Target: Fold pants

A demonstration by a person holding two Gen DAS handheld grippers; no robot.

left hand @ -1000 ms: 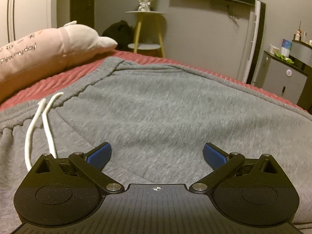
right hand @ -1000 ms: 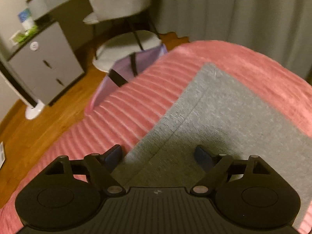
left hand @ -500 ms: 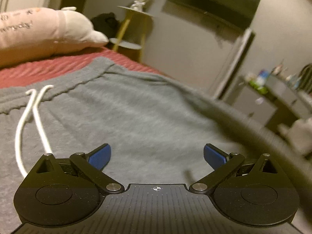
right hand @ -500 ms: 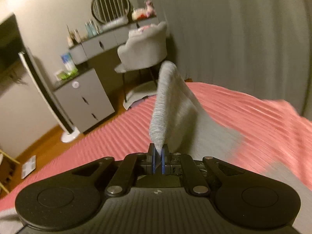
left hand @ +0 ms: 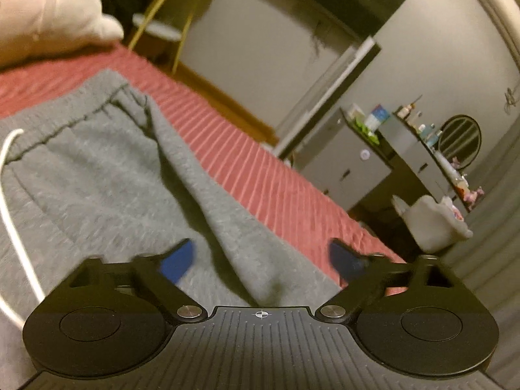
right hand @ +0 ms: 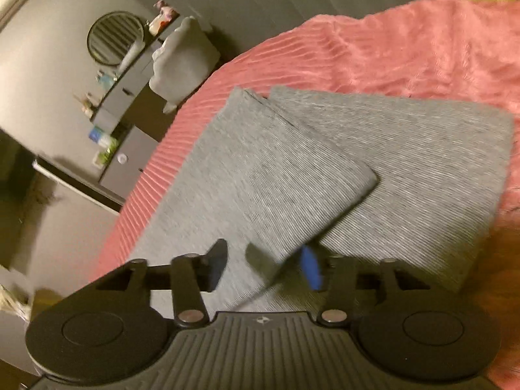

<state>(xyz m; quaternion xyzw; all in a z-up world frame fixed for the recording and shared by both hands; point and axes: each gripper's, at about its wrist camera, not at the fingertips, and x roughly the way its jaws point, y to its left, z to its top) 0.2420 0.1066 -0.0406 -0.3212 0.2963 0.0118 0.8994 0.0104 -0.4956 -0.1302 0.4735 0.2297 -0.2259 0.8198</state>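
I find the grey sweatpants (right hand: 325, 169) lying on the bed's pink ribbed blanket (right hand: 406, 48). In the right wrist view one leg end (right hand: 276, 169) lies across the other leg (right hand: 422, 162), its corner between my right hand-held gripper (right hand: 265, 268) fingers. The jaws stand partly apart with no pad pressing the cloth; I judge nothing held.

In the left wrist view the left hand-held gripper (left hand: 263, 260) is spread wide over a raised ridge of fabric (left hand: 208, 195) running from the waistband (left hand: 71, 110) towards the camera. It holds nothing. The white drawstring (left hand: 9, 195) trails at the left edge. A pink plush pillow (left hand: 48, 16) sits at the head of the bed.

Progress, in my judgement: the lengthwise fold, leg over leg, is roughly laid at the cuff end but not squared; the edges are skewed. The ridge near the waistband needs flattening. The crosswise folds, cuffs towards waistband, remain.
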